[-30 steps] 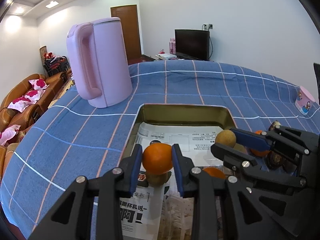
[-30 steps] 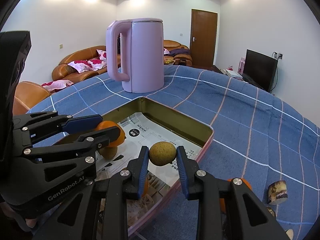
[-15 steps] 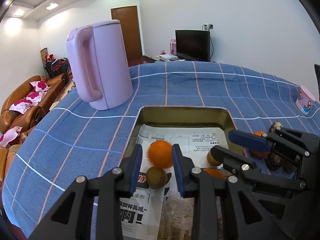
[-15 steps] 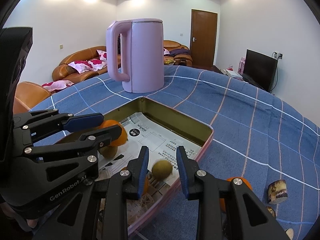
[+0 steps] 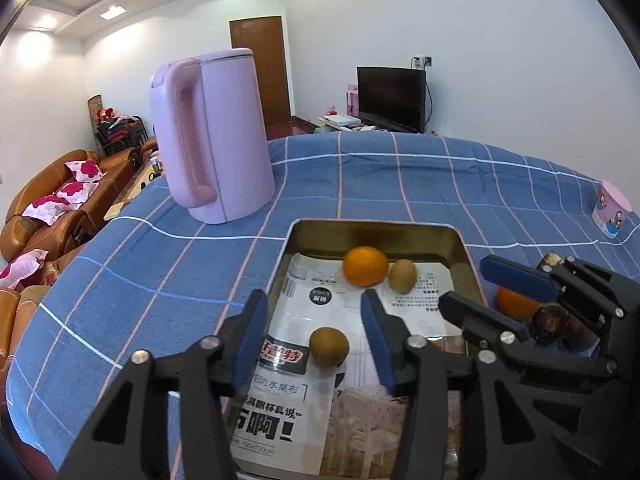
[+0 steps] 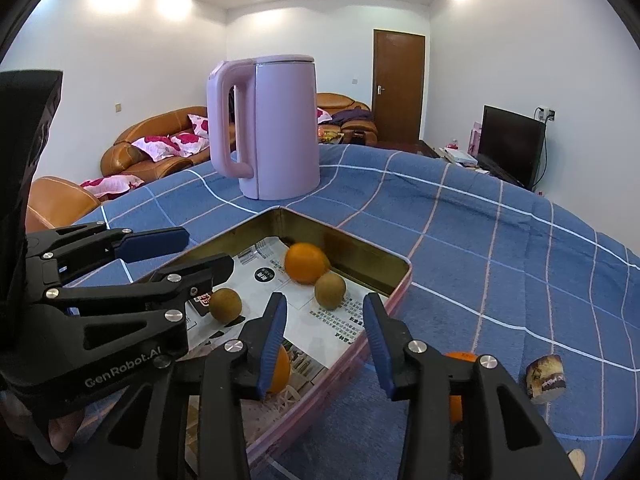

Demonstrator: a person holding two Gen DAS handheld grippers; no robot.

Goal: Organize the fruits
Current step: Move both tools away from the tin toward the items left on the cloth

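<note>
A gold tray (image 5: 376, 226) (image 6: 352, 240) lined with newspaper holds an orange (image 5: 366, 266) (image 6: 305, 268) and a kiwi (image 5: 403, 276) (image 6: 330, 290) side by side near its far wall. A second kiwi (image 5: 329, 346) (image 6: 225, 305) lies nearer on the paper. My left gripper (image 5: 312, 312) (image 6: 200, 252) hovers over the tray with its jaws opening; the near kiwi lies below the gap, untouched. My right gripper (image 6: 325, 312) (image 5: 468, 286) is beside it, its jaws opening too, holding nothing. Another orange (image 6: 280, 374) shows partly behind its left finger.
A tall pink kettle (image 5: 212, 136) (image 6: 276, 128) stands on the blue checked cloth beyond the tray. To the right of the tray lie a loose orange (image 5: 514, 306) (image 6: 460, 360) and a brown stub (image 6: 546, 374). A pink cup (image 5: 612, 214) sits far right.
The left gripper let go of the orange and the right gripper let go of a kiwi. Both fruits now rest at the tray's far end, and both pairs of jaws have widened.
</note>
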